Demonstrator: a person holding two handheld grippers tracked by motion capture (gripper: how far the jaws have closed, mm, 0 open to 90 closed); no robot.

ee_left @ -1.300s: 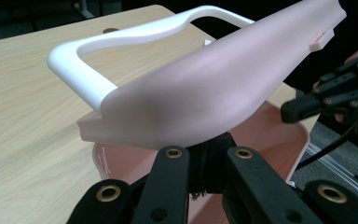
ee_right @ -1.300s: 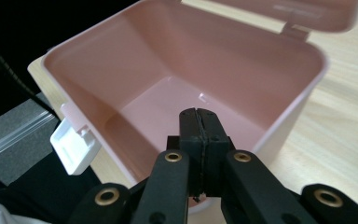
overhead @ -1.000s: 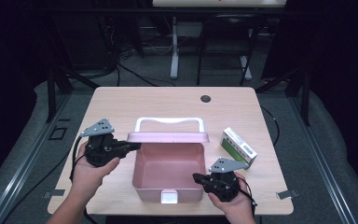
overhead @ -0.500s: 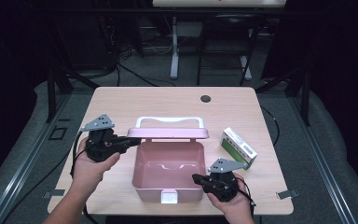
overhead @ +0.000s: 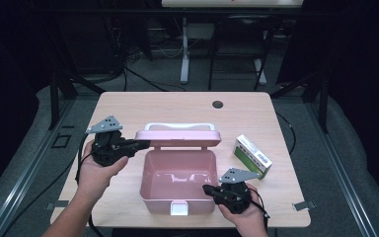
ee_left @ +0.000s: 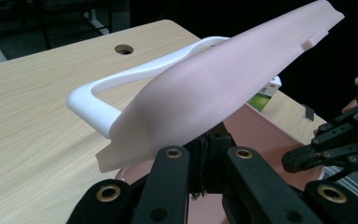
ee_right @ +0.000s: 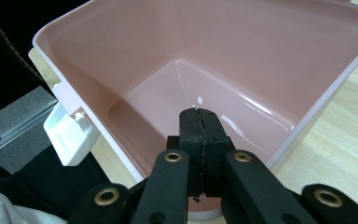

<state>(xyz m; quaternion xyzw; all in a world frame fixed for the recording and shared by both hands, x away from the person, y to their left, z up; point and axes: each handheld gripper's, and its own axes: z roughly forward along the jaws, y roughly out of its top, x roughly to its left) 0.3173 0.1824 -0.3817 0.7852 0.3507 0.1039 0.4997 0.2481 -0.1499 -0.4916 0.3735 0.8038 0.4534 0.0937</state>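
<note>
A pink plastic box (overhead: pixel 177 182) sits near the front edge of the pale wood-grain counter (overhead: pixel 177 106), roughly at its middle. The box is a smooth, glossy tub with rounded corners and walls that slope in toward a flat bottom; a white latch tab (overhead: pixel 178 209) sticks out from its front wall. Its lid (overhead: pixel 177 136) is a thin, matte pink shell with a gently domed surface, hinged at the far wall and raised to a steep tilt, and a white, rounded-bar carrying handle (overhead: pixel 180 126) runs along its far side.

The left gripper (overhead: pixel 140 144) is held in the person's left hand (overhead: pixel 96 170) at the box's left rear corner, its black jaws pointing right and reaching the left end of the lid. In the left gripper view the two jaws stand pressed together beneath the lid's underside, with nothing visible between them; whether they touch the lid cannot be told.

The right gripper (overhead: pixel 208 189), held in the right hand (overhead: pixel 244 217) at the front right of the box, points left over the box's right wall. In the right gripper view its jaws are closed flat against each other, empty, with their tips hanging over the box's bare pink interior.

A green and white cardboard carton (overhead: pixel 252 155) lies on the counter just right of the box, apart from it. A dark round grommet hole (overhead: pixel 217 104) sits near the counter's far edge.
</note>
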